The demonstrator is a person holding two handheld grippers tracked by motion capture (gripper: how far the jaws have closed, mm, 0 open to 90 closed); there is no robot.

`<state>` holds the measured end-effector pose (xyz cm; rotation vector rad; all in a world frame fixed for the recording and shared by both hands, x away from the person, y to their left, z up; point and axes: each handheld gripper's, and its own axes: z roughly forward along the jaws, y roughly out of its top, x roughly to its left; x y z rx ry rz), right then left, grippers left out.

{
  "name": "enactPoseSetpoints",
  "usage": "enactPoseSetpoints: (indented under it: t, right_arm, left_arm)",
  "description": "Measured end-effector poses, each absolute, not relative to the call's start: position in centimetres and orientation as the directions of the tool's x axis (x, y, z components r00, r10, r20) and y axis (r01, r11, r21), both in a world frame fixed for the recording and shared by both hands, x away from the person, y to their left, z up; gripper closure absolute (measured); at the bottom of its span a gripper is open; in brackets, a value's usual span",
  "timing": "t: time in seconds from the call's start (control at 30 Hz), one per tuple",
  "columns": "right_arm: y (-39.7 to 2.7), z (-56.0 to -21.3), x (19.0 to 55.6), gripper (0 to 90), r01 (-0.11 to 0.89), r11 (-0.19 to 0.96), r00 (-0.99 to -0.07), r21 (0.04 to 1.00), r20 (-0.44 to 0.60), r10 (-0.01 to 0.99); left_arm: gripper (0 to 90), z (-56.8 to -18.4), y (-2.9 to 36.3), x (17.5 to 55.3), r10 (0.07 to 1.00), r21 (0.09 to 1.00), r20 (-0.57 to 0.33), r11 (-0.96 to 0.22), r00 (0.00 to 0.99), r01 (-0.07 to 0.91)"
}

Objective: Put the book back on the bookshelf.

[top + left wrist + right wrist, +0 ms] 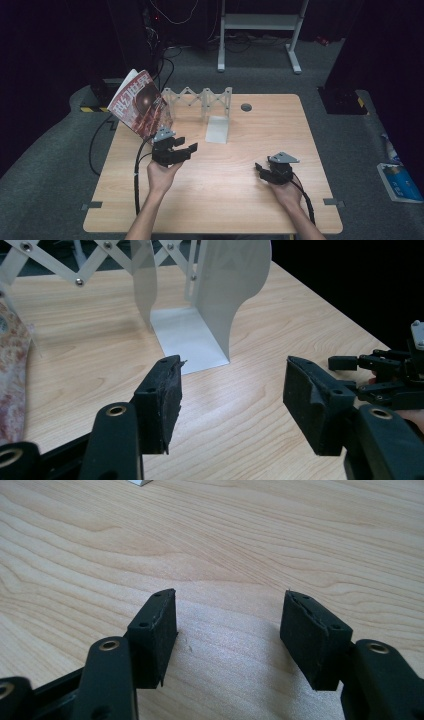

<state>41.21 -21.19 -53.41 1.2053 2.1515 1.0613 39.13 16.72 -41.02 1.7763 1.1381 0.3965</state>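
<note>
Black rubber pads of my left gripper stood wide apart with nothing between them, only bare wood showing in the gap. Just beyond those pads, in the left gripper view, the white bookend stood upright on its flat foot, its curved plate rising above the wood, near my jaws but not touching them. Behind it ran the white scissor-lattice rack, stretched along the far side of the table. Seen from the high view, my left gripper hovered over the left half of the table, held in my left hand, with the bookend just ahead and to the right. A red-covered magazine leaned tilted at the left end of the rack, close behind my left gripper; its edge showed as a mottled red strip in the left gripper view.

My right gripper was likewise released, jaws spread over empty wood grain. From above it sat low over the right half of the table, well apart from the bookend, cradled in my right hand.
</note>
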Motion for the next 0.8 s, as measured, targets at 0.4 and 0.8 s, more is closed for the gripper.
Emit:
enactPoseSetpoints:
  t: [0.4, 0.8]
  right_arm:
    - [-21.2, -53.4, 41.2, 39.7, 0.508, 0.321, -0.515, 0.799, -0.017, 0.857]
    - [-21.2, -53.4, 41.2, 39.7, 0.508, 0.321, -0.515, 0.799, -0.017, 0.857]
  left_arm:
    - [40.7, -41.9, 16.1, 39.2, 0.822, 0.839, -0.225, -0.109, 0.522, 0.533]
    - [40.8, -42.5, 15.3, 39.4, 0.811, 0.834, -0.243, -0.105, 0.532, 0.542]
